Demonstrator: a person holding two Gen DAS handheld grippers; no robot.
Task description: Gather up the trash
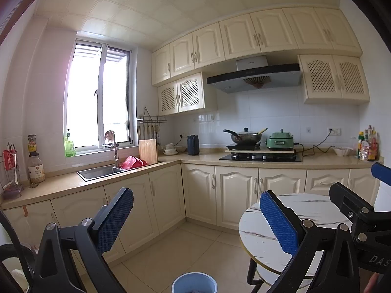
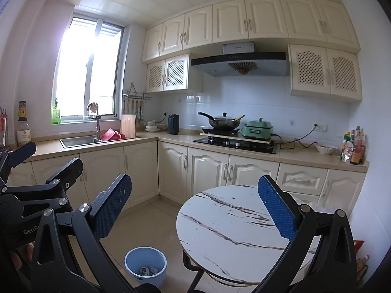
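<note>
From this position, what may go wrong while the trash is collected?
1. The blue bin stands on the floor close to the round table, so a gripper reaching down might hit the table edge.
2. Both the left gripper and right gripper are open, empty and close together; they may collide.

"GenR…" on left hand-held gripper body; "DAS…", prob. cut off, on right hand-held gripper.

A round pale-blue bin stands upright on the tiled floor, below and between the right tool's spread fingers, crumpled trash inside.
</note>
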